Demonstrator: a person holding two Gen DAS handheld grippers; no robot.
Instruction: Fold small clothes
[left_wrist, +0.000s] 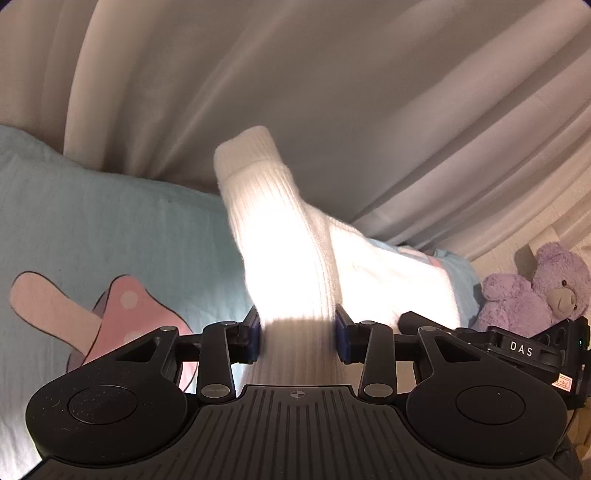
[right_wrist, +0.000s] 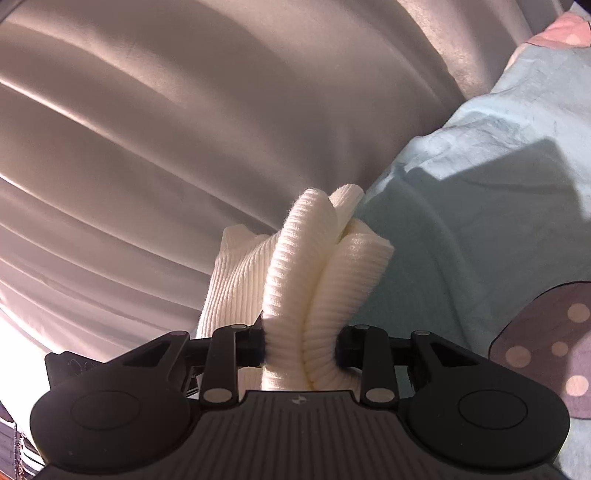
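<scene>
- Hanging between both tools, the white ribbed garment (left_wrist: 280, 236) is lifted above the pale blue bedspread (left_wrist: 110, 229), with part of it trailing down onto the bed in the left wrist view.
- Left gripper (left_wrist: 298, 334) is clamped on a flat, single-looking band of the knit, blue pads pressing from either side.
- Right gripper (right_wrist: 301, 341) is clamped on a bunched wad of several ribbed folds.
- To fold well, I judge the fabric needs to be drawn taut and level between the two holds, then lowered so the trailing part lands flat first.
- The right hold looks crumpled; regripping a single edge may give a cleaner crease.
- Grey curtains (left_wrist: 332, 74) hang behind, and a purple teddy bear (left_wrist: 535, 288) sits well apart, at the bed's far side.
</scene>
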